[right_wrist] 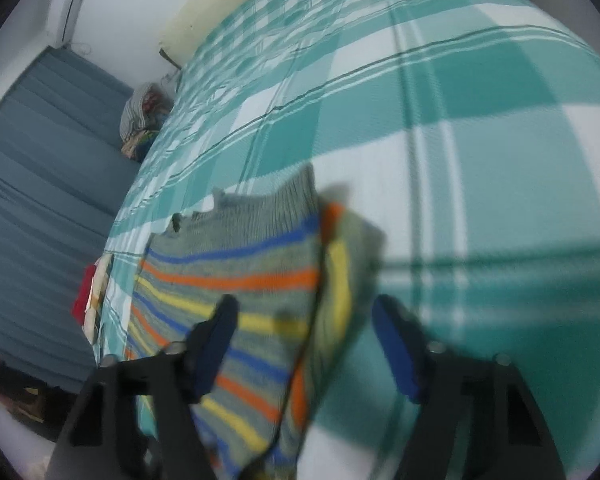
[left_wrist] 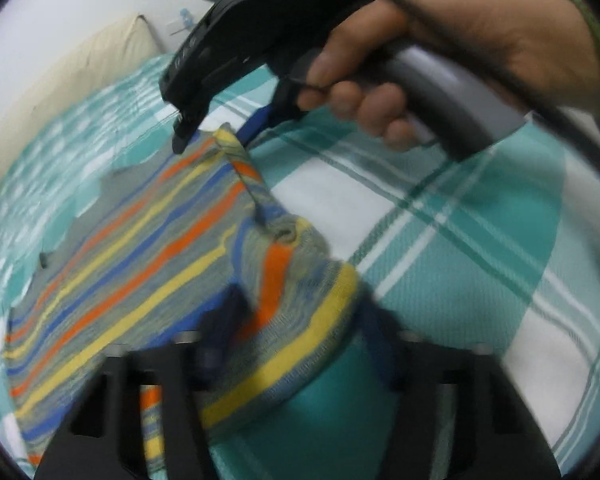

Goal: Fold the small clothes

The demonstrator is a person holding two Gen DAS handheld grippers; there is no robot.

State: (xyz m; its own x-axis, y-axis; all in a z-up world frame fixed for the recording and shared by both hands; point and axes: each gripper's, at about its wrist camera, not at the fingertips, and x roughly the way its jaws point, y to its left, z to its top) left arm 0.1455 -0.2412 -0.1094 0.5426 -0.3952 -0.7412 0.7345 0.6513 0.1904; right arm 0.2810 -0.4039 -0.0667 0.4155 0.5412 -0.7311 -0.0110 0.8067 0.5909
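A small grey knitted sweater (left_wrist: 140, 248) with orange, yellow and blue stripes lies on the teal checked bedsheet (left_wrist: 480, 240). In the left wrist view my left gripper (left_wrist: 300, 320) has sweater fabric draped between its blue fingers; the image is blurred, so its hold is unclear. My right gripper (left_wrist: 216, 136), held by a hand, has its tips at the sweater's far raised corner. In the right wrist view the right gripper (right_wrist: 304, 328) is open, its blue fingers (right_wrist: 396, 344) straddling the sweater's folded edge (right_wrist: 336, 280) just above it.
A cream headboard cushion (left_wrist: 60, 92) runs along the bed's far side. In the right wrist view a grey-blue curtain (right_wrist: 40, 200), a pile of clothes (right_wrist: 144, 116) and a red item (right_wrist: 84, 296) sit past the bed's left edge.
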